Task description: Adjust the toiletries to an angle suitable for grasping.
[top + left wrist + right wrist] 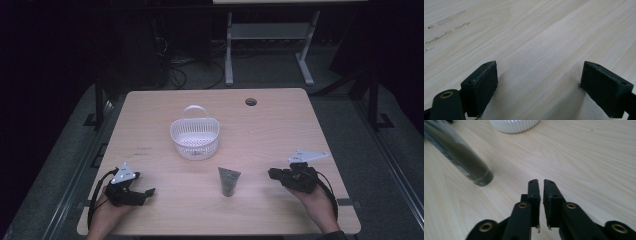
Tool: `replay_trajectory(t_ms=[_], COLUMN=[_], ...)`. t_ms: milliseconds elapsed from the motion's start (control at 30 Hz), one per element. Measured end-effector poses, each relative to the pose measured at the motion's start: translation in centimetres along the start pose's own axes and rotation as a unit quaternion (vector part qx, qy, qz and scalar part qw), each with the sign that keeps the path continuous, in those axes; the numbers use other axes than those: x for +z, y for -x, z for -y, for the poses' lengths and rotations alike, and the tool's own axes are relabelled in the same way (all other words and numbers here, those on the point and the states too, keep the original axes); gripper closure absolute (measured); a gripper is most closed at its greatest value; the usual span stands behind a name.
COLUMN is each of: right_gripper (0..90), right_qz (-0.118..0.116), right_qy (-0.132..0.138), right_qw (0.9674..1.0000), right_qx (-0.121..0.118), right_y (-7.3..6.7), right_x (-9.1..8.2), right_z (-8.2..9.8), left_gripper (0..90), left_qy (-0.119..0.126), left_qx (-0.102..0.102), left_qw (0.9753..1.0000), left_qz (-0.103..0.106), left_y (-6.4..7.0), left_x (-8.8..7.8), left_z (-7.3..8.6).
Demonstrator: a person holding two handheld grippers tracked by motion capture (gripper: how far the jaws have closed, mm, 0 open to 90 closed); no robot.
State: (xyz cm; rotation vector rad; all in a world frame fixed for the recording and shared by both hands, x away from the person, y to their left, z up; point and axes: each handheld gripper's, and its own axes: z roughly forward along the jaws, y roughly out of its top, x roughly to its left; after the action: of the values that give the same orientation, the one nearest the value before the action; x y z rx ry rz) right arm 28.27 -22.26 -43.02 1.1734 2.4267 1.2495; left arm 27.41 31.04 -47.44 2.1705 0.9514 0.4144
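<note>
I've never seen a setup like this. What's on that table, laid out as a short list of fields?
Surface: light wooden table with a round hole near its far edge
Basket: white slotted basket, handle up, mid-table
Tube: dark grey tube, lying flat nearer the person than the basket, between the two hands
Left gripper: fingers wide apart, nothing between them, low over bare wood
Right gripper: fingers almost together, empty, to the right of the tube and not touching it

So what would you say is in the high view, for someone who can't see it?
A grey tube lies on a wooden table between a person's two grippers: left gripper open, right gripper shut and empty. A white basket with a handle stands behind the tube.
</note>
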Motion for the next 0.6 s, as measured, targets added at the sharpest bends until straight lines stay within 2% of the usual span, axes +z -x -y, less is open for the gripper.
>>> replay_trajectory(t_ms=[100,433,600], right_gripper=[89.5,89.7,89.7], right_qz=[-0.016,-0.053,-0.073], right_qy=[0.005,0.020,0.029], right_qw=[0.9998,0.9975,0.9950], right_qx=[-0.008,-0.043,-0.061], right_y=[-0.3,-1.7,-2.6], right_x=[-0.2,-0.6,-0.7], right_z=[-0.4,-2.1,-3.3], left_gripper=[13.2,13.1,13.2], left_qy=[0.001,0.001,0.001], left_qx=[-0.001,0.000,0.000], left_qw=[1.0000,1.0000,1.0000], left_qz=[0.000,0.000,0.000], left_y=[0.0,0.0,0.0], left_x=[0.0,0.0,0.0], left_z=[0.0,0.0,0.0])
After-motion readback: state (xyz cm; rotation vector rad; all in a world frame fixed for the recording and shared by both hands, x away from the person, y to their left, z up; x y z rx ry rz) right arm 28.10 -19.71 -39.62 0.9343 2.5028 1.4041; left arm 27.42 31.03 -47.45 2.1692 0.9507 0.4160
